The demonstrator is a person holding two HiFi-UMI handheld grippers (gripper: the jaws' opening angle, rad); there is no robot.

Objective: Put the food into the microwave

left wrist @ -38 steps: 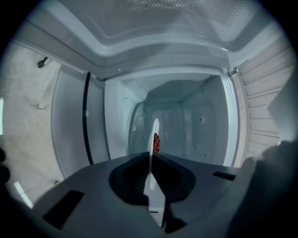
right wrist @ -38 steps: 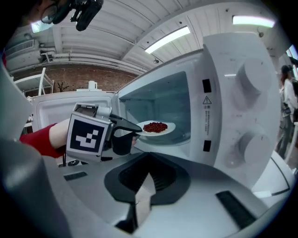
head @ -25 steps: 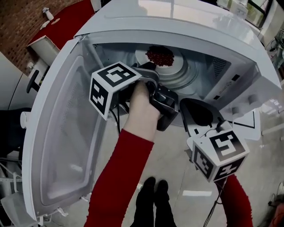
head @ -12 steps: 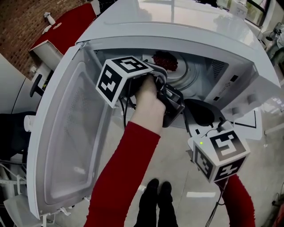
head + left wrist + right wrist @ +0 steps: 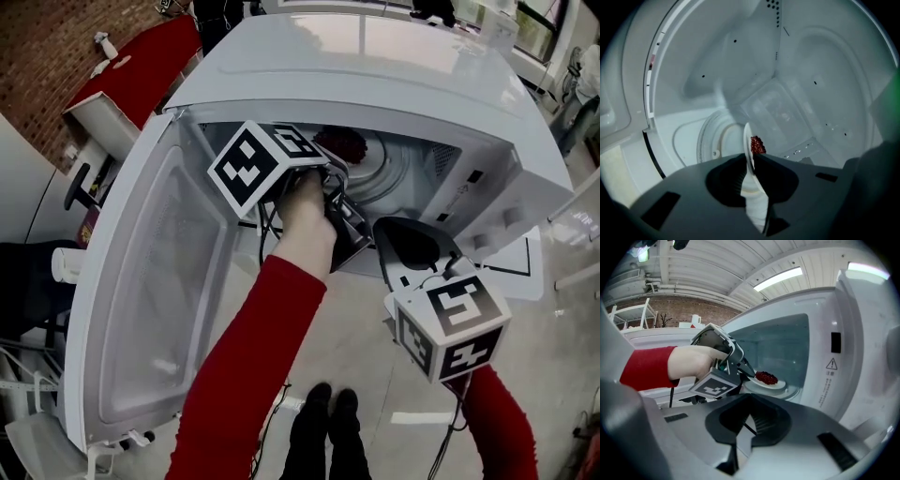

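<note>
A: Left claw [image 5: 750, 158]?
B: I've got it inside the microwave [image 5: 394, 66], jaws opening, the plate [image 5: 748, 136] rim between them.
A: The food [image 5: 757, 145]?
B: A red heap on that plate, over the turntable [image 5: 708, 140].
A: Right claw [image 5: 743, 401]?
B: I hold it outside the opening, jaws together, empty.

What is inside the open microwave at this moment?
A white plate of red food sits on the round tray. The left tongs reach in, opening, with the plate's rim between them. In the head view the hand covers most of the plate.
</note>
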